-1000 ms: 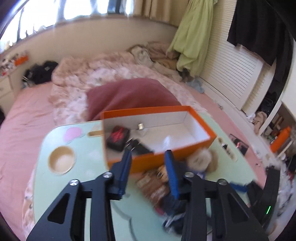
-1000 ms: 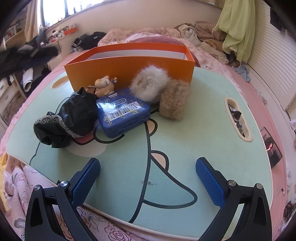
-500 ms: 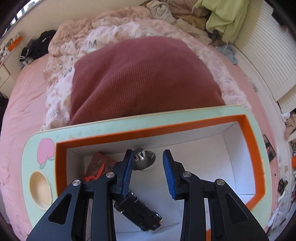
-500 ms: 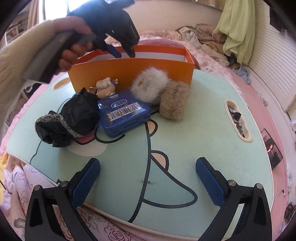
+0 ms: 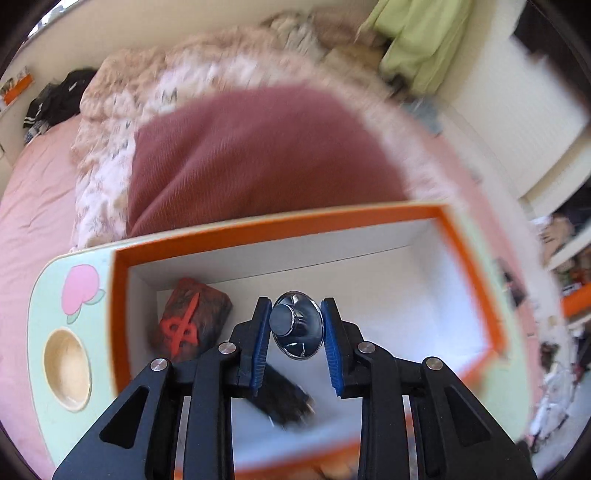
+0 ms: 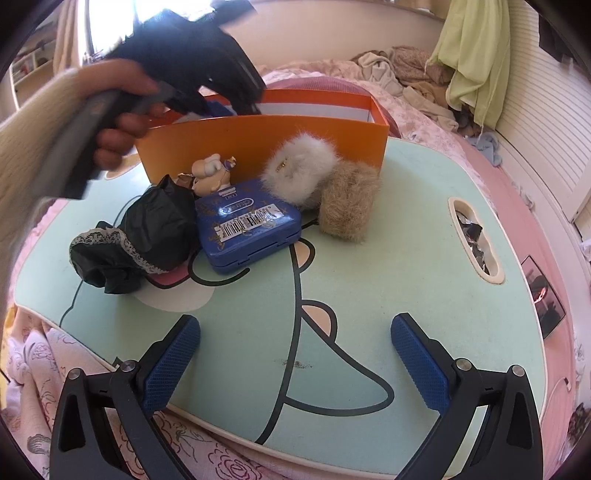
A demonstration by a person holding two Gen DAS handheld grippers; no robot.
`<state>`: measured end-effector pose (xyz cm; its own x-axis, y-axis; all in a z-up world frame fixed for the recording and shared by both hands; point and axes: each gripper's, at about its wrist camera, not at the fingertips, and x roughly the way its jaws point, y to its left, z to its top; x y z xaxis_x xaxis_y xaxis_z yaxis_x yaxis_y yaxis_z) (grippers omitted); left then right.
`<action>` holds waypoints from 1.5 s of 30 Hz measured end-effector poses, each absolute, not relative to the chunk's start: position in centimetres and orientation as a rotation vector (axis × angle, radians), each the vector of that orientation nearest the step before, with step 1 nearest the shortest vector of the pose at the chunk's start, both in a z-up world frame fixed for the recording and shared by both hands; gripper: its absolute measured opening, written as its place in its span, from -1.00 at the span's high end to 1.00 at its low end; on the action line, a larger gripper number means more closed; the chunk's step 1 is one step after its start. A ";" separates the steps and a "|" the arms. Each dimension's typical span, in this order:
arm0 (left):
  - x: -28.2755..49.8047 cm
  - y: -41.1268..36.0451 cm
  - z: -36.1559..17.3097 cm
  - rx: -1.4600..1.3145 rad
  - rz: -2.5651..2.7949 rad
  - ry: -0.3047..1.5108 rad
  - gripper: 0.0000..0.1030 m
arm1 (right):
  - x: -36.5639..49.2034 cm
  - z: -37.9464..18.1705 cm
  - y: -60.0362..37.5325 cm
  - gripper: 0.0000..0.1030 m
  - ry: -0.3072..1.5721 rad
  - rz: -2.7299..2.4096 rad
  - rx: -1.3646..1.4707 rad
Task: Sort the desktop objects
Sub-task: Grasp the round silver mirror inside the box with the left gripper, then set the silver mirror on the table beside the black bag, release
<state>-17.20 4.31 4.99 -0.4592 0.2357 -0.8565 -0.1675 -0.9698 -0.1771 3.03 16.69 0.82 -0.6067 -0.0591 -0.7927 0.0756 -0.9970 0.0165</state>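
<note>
Left gripper (image 5: 295,328) inside orange box (image 5: 122,295), jaws closing around chrome knob (image 5: 295,325) dead centre between pads, stem toward camera. Right gripper (image 6: 295,362) spread wide, empty, over bench (image 6: 406,258).

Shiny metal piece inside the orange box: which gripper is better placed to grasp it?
Left. The left gripper is inside the orange box, jaws closing around the shiny metal piece; the right gripper hovers open over bare table.

Pretty bright daylight, pouring in from the window (image 6: 107,26) at the upper left of the right wrist view, totally blown out. Left wrist view is smeared with motion blur toward the edges, only the centre stays sharp. Heavy fisheye bending, dark corners everywhere.
</note>
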 end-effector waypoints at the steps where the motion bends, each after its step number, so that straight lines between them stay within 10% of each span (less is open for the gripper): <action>1: -15.5 4.0 6.6 -1.401 2.510 -0.114 0.45 | 3.0 0.8 16.7 -1.00 0.029 -2.750 1.356; 7: -5.7 2.0 10.3 -1.124 2.537 -0.113 0.44 | 3.0 0.7 16.7 -1.00 0.029 -2.750 1.356; 20: -2.2 0.0 0.6 -1.271 2.475 -0.374 0.43 | 3.0 0.7 16.9 -1.00 0.028 -2.749 1.356; 25: 0.7 -2.1 2.7 -1.151 2.600 -0.439 -0.62 | 3.0 0.7 16.9 -1.00 0.029 -2.749 1.357; 45: 4.7 -0.7 -0.4 -1.261 2.678 0.087 -0.99 | 3.0 0.6 17.0 -1.00 0.026 -2.746 1.361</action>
